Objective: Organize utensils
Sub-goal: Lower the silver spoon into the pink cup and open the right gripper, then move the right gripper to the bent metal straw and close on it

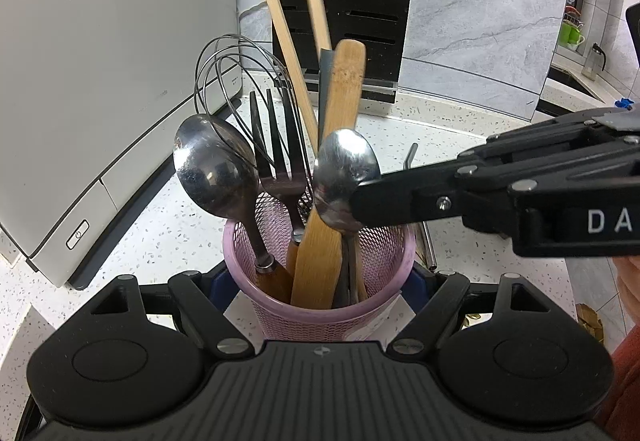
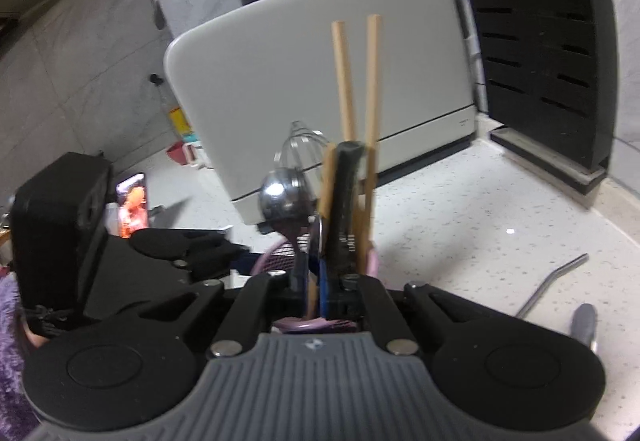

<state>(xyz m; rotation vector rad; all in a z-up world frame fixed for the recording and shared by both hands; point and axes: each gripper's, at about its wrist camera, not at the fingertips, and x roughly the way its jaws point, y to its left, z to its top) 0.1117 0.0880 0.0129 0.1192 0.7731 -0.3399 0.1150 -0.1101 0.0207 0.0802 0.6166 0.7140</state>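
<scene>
Standing in the pink mesh holder [image 1: 320, 305] on the bench [image 1: 440, 129], a small spoon [image 1: 344, 177] is pinched at its bowl by the closed right gripper [image 1: 360, 205]; the holder is clamped by the left gripper [image 1: 320, 295]. Release seems next, then the loose straw [image 2: 552, 289].

Speckled white counter [image 1: 168, 209] carries pink basket [image 1: 320, 313], appliance [image 1: 112, 81], possibly straw [image 2: 552, 289].

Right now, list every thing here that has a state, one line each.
Pink mesh holder: upright, clamped by the left gripper.
Small spoon: bowl up in the holder, pinched by the right gripper.
Large spoon: standing, bowl up.
Fork: tines up.
Whisk: wires up.
Chopsticks: leaning.
</scene>
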